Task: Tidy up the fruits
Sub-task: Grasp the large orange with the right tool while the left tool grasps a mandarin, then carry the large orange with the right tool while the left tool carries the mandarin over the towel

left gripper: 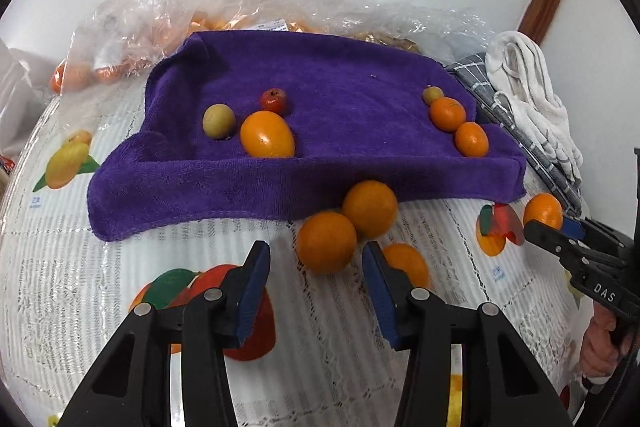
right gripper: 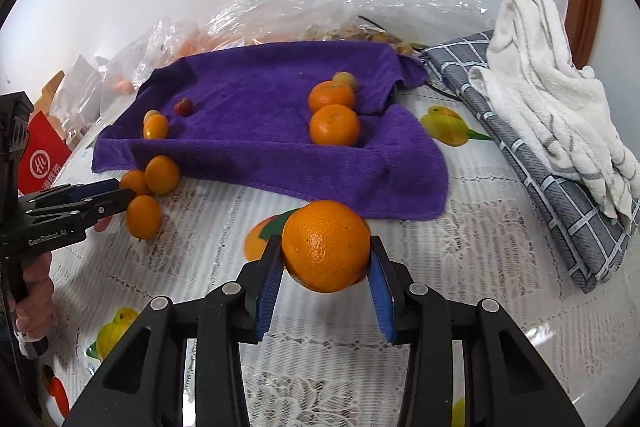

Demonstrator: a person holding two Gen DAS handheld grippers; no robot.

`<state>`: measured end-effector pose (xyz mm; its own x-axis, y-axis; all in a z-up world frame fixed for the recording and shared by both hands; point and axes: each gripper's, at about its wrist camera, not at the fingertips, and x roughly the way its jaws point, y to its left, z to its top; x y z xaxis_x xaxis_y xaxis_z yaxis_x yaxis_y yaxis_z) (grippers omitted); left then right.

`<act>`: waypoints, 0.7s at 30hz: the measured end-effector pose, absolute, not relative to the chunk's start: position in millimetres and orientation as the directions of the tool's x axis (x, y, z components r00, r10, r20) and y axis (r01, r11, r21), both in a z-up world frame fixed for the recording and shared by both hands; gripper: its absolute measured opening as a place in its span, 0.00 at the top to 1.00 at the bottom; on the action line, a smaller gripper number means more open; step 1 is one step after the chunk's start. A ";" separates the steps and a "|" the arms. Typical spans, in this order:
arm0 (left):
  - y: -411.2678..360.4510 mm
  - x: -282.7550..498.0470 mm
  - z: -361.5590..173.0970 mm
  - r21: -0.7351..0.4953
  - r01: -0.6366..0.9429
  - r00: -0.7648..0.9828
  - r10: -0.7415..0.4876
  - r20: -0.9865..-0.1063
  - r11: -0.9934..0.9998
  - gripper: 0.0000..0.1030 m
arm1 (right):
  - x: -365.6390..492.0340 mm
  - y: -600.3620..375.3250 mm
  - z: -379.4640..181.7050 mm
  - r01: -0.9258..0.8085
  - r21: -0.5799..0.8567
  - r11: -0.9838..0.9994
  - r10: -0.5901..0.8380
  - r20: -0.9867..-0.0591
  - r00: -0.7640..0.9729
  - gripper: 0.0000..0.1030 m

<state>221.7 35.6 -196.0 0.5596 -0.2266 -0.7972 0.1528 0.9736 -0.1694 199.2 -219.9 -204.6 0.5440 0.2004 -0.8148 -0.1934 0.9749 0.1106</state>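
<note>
Three oranges lie off the purple towel, just ahead of my left gripper, its jaws apart and empty. My right gripper already clamps an orange, farther away.

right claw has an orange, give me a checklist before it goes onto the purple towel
1. Right claw shut on the held orange, both pads pressing: ok.
2. Bare spot on the purple towel between the two fruit groups: ok.
3. Left claw out of the path, near the three loose oranges: ok.
4. Left claw holding anything: not ok, nothing gripped.
5. Towel lying flat: not ok, edges bunched.
</note>
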 end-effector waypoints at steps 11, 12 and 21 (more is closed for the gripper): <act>50.4 218.1 -188.1 -0.223 0.135 0.576 -0.259 -0.775 0.966 0.71 | 203.5 -215.9 -201.6 -0.189 0.113 0.975 0.200 -0.815 0.543 0.60; 53.2 216.9 -185.5 -0.227 0.130 0.581 -0.259 -0.772 0.965 0.71 | 203.1 -215.1 -199.9 -0.193 0.112 0.975 0.201 -0.814 0.545 0.60; 72.3 203.2 -164.0 -0.223 0.085 0.615 -0.227 -0.755 0.971 0.71 | 197.1 -207.1 -187.5 -0.193 0.107 0.975 0.199 -0.804 0.561 0.60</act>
